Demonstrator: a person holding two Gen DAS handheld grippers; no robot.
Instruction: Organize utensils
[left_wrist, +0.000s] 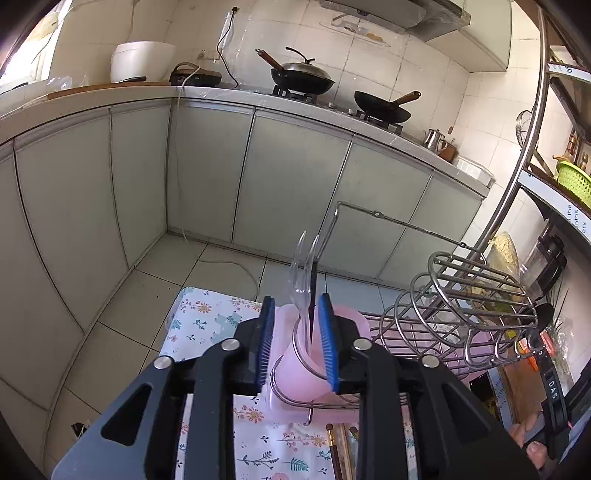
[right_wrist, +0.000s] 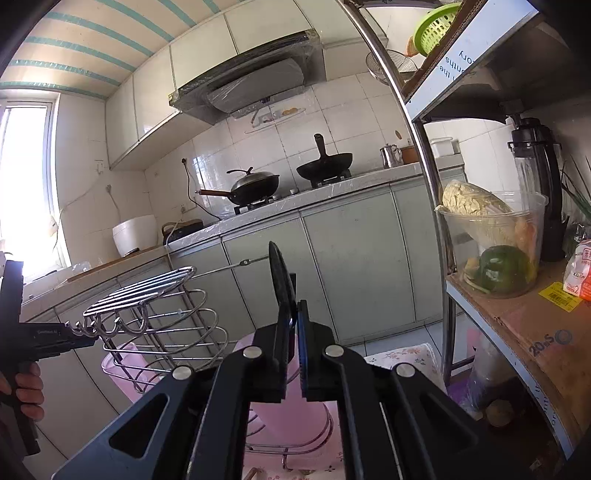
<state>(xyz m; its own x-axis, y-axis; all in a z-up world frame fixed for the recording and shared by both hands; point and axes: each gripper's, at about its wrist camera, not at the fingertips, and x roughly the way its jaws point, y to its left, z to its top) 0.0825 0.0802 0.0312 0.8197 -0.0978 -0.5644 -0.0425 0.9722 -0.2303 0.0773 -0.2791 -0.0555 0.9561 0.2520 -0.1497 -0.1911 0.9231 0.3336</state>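
Right gripper (right_wrist: 293, 328) pinches a black utensil (right_wrist: 280, 284), apparently mid-transfer; next, lower it into the pink cup (left_wrist: 295, 354) framed by the spread left gripper (left_wrist: 297, 339)

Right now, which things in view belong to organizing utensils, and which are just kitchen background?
Job:
clear plastic spoons in pink plastic cup
wire utensil rack
black flat utensil in right gripper
left gripper

Background:
lidded black wok
white rice cooker
green basket

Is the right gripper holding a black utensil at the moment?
Yes, the right gripper has its jaws shut on a flat black utensil.
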